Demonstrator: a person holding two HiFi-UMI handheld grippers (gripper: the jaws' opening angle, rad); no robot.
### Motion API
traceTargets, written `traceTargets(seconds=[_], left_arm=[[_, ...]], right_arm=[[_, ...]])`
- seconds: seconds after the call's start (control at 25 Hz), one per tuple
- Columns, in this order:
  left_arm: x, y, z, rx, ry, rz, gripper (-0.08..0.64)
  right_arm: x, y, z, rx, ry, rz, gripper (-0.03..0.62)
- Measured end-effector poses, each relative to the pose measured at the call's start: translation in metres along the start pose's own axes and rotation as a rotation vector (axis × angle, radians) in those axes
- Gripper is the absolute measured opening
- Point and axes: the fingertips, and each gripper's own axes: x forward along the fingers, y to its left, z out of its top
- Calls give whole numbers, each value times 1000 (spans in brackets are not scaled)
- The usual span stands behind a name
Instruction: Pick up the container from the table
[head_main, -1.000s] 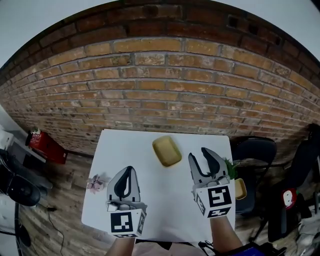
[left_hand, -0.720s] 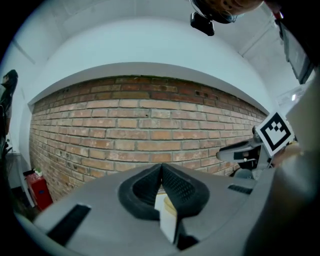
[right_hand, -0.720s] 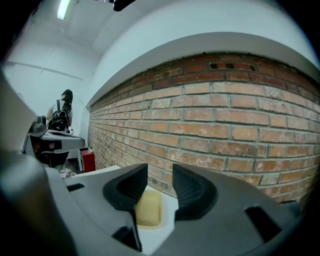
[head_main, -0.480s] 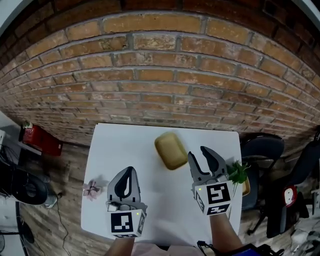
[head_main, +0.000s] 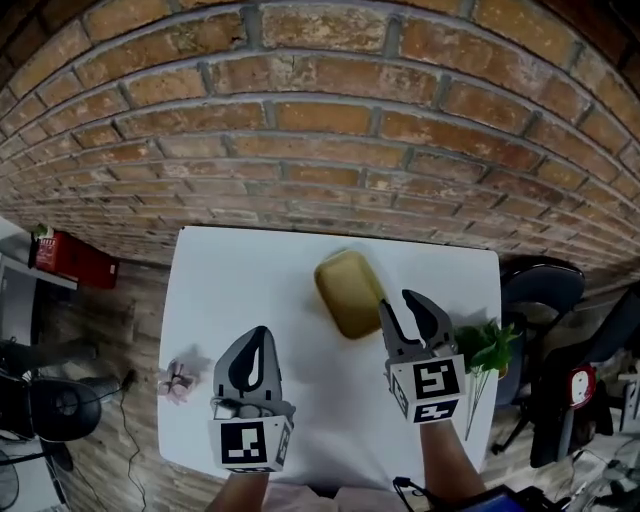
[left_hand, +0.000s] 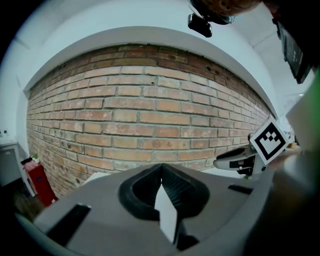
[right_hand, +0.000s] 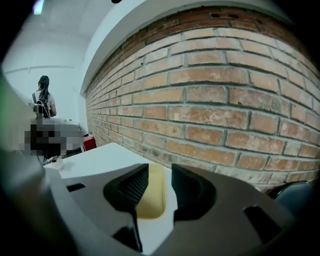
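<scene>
Closing jaws of the right gripper (head_main: 398, 300), nothing between them, should be kept apart until the container (head_main: 347, 292) rim is straddled; left gripper (head_main: 257, 333) jaws are closed.

Brick wall (head_main: 330, 130) behind white table (head_main: 250, 290) (wood floor (head_main: 100, 330)).

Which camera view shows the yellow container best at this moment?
The head view: the whole yellow container lies in sight on the white table. The right gripper view shows only a strip of it beyond the right gripper's closing jaws, which hold nothing. The left gripper view does not show it.
</scene>
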Motion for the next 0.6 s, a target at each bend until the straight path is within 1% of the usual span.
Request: traceTargets(seconds=[0.12, 0.28, 0.6], left_arm=[[8, 6, -8, -22, 15, 8, 9], [16, 16, -17, 12, 29, 25, 9], [30, 19, -40, -6, 77, 11, 9]], right_arm=[[11, -1, -16, 10, 43, 1, 146], [25, 0, -34, 8, 86, 2, 146], [43, -5, -63, 34, 153, 0, 146]])
